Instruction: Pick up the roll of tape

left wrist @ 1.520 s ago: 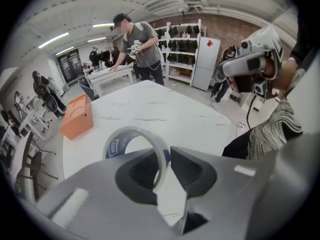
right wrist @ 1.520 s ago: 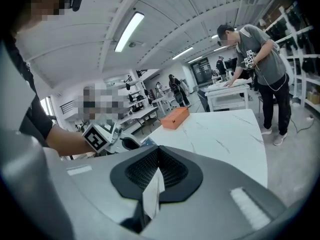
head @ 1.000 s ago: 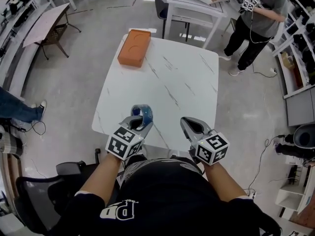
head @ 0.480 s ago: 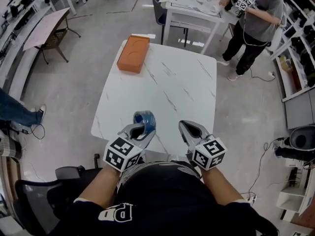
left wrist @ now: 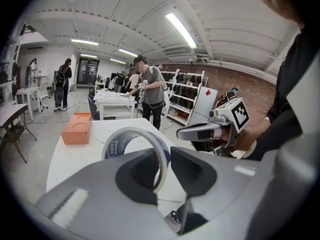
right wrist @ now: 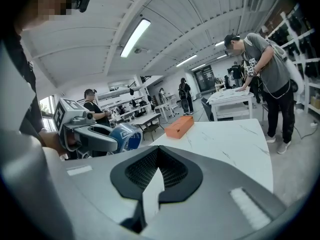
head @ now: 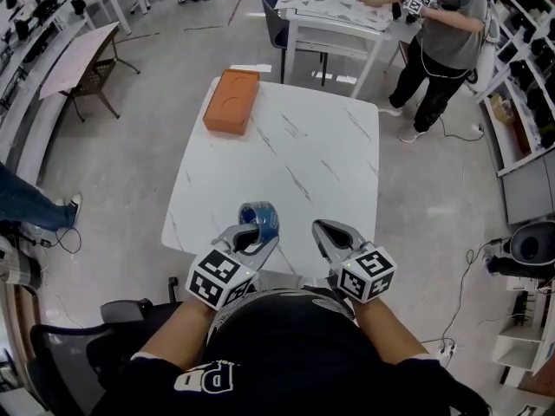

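Observation:
The roll of tape (head: pixel 258 218), a blue ring with a white edge, hangs just above the near edge of the white marble table (head: pixel 303 154). My left gripper (head: pixel 257 235) is shut on the roll's wall. In the left gripper view the roll of tape (left wrist: pixel 134 145) stands upright, one side of it pinched between the jaws of the left gripper (left wrist: pixel 163 170). My right gripper (head: pixel 323 230) hovers to the right of it, shut with nothing in it. From the right gripper view the roll of tape (right wrist: pixel 124 136) shows in the left gripper (right wrist: pixel 98 139).
An orange box (head: pixel 231 101) lies at the table's far left corner. A person (head: pixel 442 33) leans over a second white table (head: pixel 334 7) beyond it. Shelves (head: pixel 520 68) line the right side. A black chair (head: pixel 78 362) stands at my lower left.
My left gripper has lifted a little with the roll of tape in it, over the table's near edge. The right gripper has kept still.

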Action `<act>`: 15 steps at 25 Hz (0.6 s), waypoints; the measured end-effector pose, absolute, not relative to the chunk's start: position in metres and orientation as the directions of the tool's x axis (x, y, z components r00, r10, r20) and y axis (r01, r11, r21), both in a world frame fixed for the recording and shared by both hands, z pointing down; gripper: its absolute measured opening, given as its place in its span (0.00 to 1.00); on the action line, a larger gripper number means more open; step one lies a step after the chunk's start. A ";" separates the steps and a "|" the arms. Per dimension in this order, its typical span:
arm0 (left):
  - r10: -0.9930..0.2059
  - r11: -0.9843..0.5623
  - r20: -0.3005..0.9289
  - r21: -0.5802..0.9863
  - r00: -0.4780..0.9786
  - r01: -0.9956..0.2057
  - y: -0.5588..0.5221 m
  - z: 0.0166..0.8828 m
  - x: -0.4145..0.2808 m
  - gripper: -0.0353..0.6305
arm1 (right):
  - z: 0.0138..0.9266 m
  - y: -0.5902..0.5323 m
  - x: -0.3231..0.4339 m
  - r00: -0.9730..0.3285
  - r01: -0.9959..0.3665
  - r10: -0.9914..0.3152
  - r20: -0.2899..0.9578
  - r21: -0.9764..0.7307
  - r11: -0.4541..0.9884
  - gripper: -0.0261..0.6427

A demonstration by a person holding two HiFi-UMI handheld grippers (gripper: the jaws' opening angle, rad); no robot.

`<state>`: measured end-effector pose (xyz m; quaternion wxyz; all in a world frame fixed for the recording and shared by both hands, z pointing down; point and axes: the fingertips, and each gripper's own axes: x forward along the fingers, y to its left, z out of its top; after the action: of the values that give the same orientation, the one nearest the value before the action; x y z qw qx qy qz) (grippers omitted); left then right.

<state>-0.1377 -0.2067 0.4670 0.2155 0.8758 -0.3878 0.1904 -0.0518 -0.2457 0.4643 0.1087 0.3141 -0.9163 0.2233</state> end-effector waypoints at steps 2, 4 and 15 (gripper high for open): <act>-0.593 -0.610 0.500 0.231 0.630 -0.758 -0.207 0.468 -0.137 0.26 | 0.465 -0.245 -0.052 -0.779 -0.623 -0.524 0.343 -0.337 0.706 0.04; -0.592 -0.612 0.499 0.232 0.633 -0.756 -0.206 0.467 -0.135 0.26 | 0.466 -0.244 -0.052 -0.780 -0.621 -0.519 0.349 -0.332 0.710 0.04; -0.587 -0.618 0.506 0.224 0.632 -0.754 -0.203 0.467 -0.135 0.26 | 0.466 -0.243 -0.053 -0.780 -0.619 -0.513 0.359 -0.322 0.716 0.04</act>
<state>-0.1351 -0.2025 0.4669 0.2130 0.8778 -0.3819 0.1957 -0.0527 -0.2432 0.4661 0.1225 0.3080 -0.9182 0.2166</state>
